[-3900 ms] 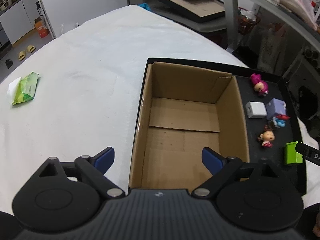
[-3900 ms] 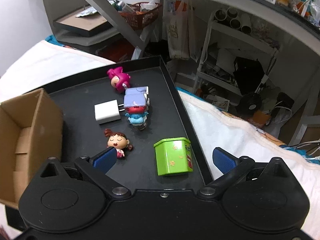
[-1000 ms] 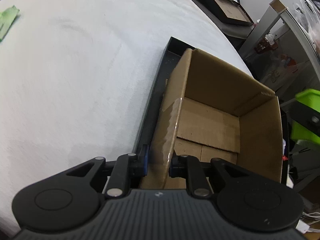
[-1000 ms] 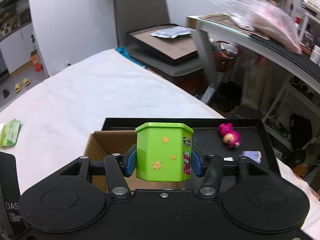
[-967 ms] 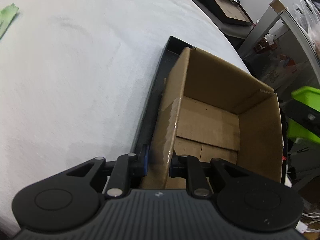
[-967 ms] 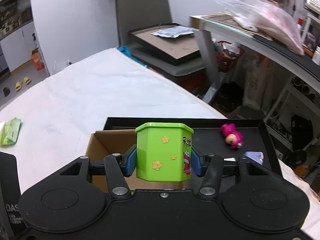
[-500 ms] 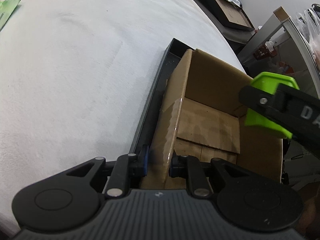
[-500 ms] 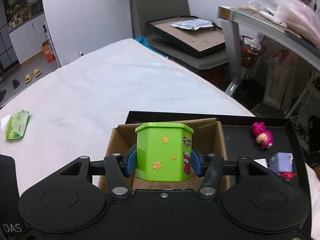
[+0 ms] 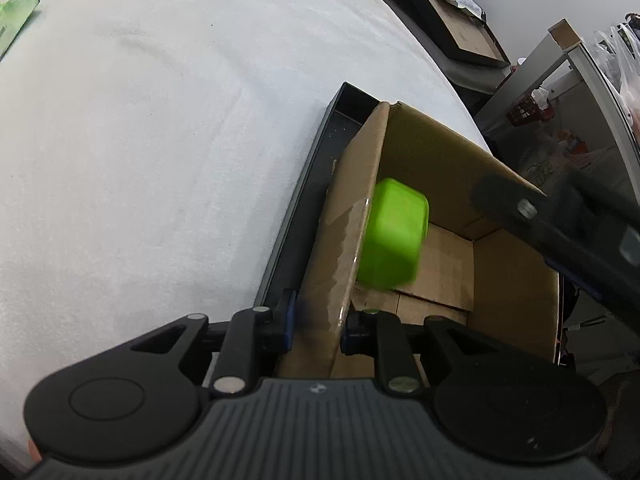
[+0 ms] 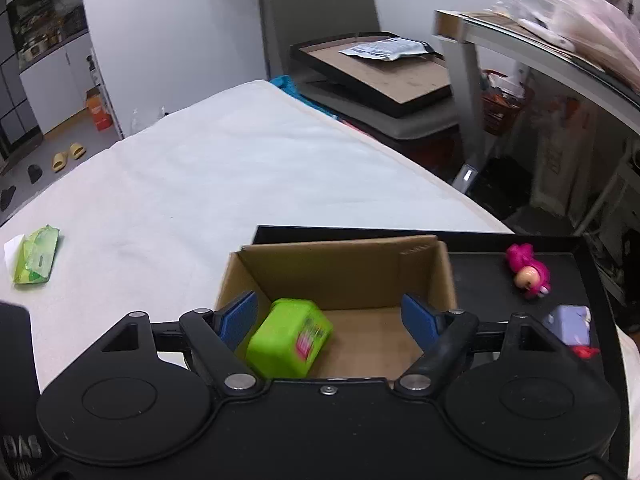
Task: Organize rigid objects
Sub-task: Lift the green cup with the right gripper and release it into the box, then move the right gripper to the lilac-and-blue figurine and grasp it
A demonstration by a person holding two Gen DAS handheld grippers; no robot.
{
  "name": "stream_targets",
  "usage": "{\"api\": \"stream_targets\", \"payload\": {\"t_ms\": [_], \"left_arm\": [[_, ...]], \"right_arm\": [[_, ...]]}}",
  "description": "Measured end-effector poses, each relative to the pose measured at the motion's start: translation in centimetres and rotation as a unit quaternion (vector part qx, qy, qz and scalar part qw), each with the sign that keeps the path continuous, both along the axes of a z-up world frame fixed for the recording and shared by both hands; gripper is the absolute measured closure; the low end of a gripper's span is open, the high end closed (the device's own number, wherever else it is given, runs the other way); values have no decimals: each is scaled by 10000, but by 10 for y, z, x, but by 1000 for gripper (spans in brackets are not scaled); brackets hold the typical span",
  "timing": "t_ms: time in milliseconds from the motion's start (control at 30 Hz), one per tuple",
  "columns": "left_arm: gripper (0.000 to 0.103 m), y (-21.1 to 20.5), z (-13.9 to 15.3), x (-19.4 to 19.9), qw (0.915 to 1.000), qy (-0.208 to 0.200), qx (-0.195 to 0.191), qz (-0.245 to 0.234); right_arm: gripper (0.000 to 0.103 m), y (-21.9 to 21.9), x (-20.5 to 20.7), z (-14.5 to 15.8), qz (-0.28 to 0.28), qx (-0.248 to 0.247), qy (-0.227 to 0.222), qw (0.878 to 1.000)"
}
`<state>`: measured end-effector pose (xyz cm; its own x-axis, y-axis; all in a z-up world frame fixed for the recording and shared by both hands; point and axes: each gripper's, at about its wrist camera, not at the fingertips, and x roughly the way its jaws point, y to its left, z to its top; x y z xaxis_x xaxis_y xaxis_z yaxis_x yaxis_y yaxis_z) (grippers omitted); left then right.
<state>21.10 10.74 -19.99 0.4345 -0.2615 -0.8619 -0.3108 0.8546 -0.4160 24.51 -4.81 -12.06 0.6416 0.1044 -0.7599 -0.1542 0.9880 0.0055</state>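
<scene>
— What have your two grippers got hold of?

— Your left gripper (image 9: 318,322) is pinched tight on the near left wall of the cardboard box (image 9: 512,288), one blue pad outside the wall and one inside. Your right gripper (image 10: 330,318) has its jaws spread wide, with nothing between the pads; it hangs over the open box.

— And the green container?

— The green container (image 10: 288,342) is inside the box, tilted on its side against the left wall, blurred, with its printed label facing up. It is smooth, boxy plastic with rounded corners.

— What sits around it?

— The box is plain corrugated board, standing in a black tray (image 10: 480,240) on a white cloth-covered table (image 10: 200,184). Right of the box lie a lilac toy (image 10: 570,322) and, farther back, a pink figurine (image 10: 528,270). Far left on the cloth is a green packet (image 10: 36,260).
</scene>
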Motion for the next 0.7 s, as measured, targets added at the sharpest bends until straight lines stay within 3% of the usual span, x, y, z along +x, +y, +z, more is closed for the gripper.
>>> {"api": "stream_targets", "payload": {"t_ms": [200, 333, 500, 700], "left_arm": [[83, -3, 3, -2, 9999, -21, 93, 38], [81, -13, 9, -2, 9991, -98, 412, -91], [78, -17, 9, -1, 9985, 17, 541, -61], [62, -23, 17, -4, 9955, -78, 945, -58]], "right_arm": [[22, -29, -15, 11, -181, -30, -132, 9997], [21, -52, -25, 18, -342, -5, -230, 9991], [20, -86, -37, 21, -592, 30, -290, 9978], [20, -127, -48, 16, -883, 137, -242, 9957]]}}
